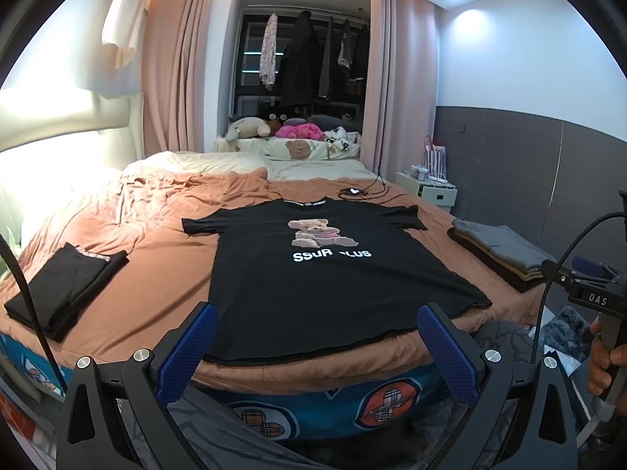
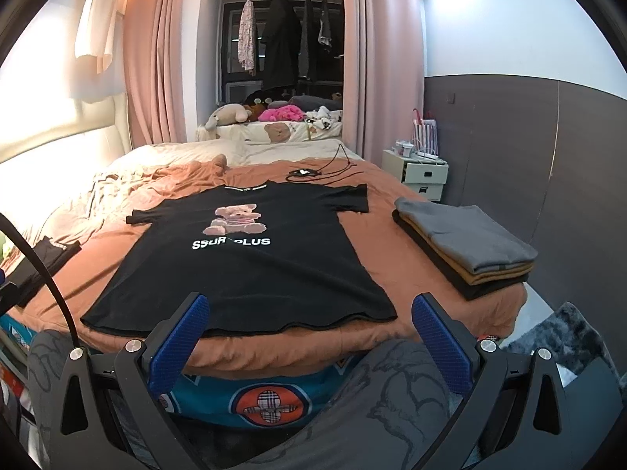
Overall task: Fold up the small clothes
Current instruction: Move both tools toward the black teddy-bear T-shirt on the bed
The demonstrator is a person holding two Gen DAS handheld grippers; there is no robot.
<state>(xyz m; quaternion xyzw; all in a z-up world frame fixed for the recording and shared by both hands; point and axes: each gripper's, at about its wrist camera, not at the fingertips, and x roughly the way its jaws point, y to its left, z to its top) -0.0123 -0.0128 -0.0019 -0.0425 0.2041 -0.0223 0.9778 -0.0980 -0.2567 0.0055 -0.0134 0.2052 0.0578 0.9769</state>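
Left wrist view shows your left gripper [image 1: 317, 337] with its jaws spread wide and empty, hovering just short of the hem of the T-shirt [image 1: 325, 274]. That black T-shirt lies flat, print up, on the bed [image 1: 164, 215], hem at the near edge and collar pointing away from you. Left of the T-shirt sits a folded black garment [image 1: 62, 290]; right of the T-shirt rests a stack [image 1: 505, 254] of folded clothes, grey on top. Your right hand [image 1: 607, 360] grips its handle further right, beyond the T-shirt. Right wrist view shows your right gripper [image 2: 311, 333], jaws likewise wide apart and holding nothing, near the T-shirt's hem.
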